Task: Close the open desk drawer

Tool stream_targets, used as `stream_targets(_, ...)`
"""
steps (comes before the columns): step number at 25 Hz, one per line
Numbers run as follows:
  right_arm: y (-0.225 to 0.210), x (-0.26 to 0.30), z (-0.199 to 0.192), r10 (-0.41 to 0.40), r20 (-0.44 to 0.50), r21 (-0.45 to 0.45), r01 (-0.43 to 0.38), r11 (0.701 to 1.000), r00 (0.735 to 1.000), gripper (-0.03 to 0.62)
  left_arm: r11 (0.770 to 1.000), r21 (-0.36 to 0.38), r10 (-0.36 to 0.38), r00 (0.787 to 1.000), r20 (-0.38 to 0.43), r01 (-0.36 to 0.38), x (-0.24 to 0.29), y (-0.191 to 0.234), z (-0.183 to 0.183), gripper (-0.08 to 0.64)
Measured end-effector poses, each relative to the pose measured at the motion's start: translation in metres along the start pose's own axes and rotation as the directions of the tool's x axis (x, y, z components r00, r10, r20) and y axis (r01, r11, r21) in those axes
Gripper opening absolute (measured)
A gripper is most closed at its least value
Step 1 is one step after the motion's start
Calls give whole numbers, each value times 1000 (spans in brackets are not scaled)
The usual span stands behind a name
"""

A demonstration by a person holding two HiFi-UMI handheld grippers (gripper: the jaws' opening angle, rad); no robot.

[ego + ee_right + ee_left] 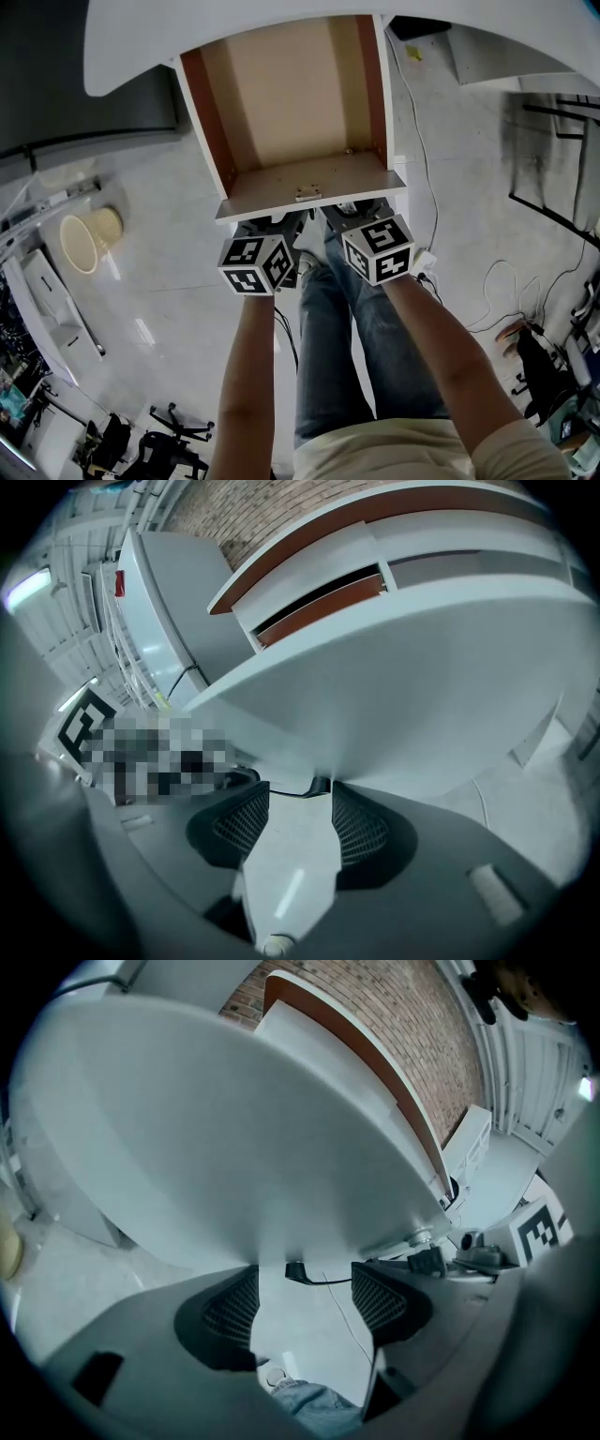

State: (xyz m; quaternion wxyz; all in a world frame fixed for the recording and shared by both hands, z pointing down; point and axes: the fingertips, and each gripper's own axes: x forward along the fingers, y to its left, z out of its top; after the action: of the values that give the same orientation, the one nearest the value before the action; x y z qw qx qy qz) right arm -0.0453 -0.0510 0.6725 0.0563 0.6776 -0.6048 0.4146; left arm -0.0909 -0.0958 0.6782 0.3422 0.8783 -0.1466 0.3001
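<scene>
The open drawer (291,103) sticks out of the white desk toward me, its wooden inside empty. Its white front panel (309,192) is the near edge. My left gripper (272,223) and right gripper (352,214) sit side by side just under that panel, pointing at it. In the left gripper view the panel (234,1129) fills the frame above the open gripper (305,1288); only floor shows in the gap. The right gripper (300,808) is open too, under the same panel (422,667). Whether the fingertips touch the panel I cannot tell.
The white desk top (281,19) spans the back. A beige bin (89,239) lies on the floor at the left, cables (506,281) run on the right. The person's jeans-clad legs (347,356) stand below the grippers. A black cable (309,1274) hangs under the panel.
</scene>
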Motion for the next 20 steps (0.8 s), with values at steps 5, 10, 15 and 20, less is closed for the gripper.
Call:
stream_targets(5, 0, 2, 0, 5, 11, -1, -4, 1000, 1000, 193, 999, -28, -22, 1000, 11, 22, 3, -3, 0, 283)
stream_targets(10, 0, 0, 1, 6, 10, 14, -7, 1000, 1000, 195, 997, -65, -34, 999, 12, 34, 4, -9, 2, 221)
stream_targets(15, 3, -2, 2, -5, 2, 20, 5, 1000, 1000, 193, 997, -77, -27, 1000, 10, 28, 1, -9, 3, 220)
stream_targets(20, 3, -4, 6, -19, -2, 29, 19, 999, 1000, 193, 997, -70, -28, 1000, 1, 28, 0, -11, 6, 222)
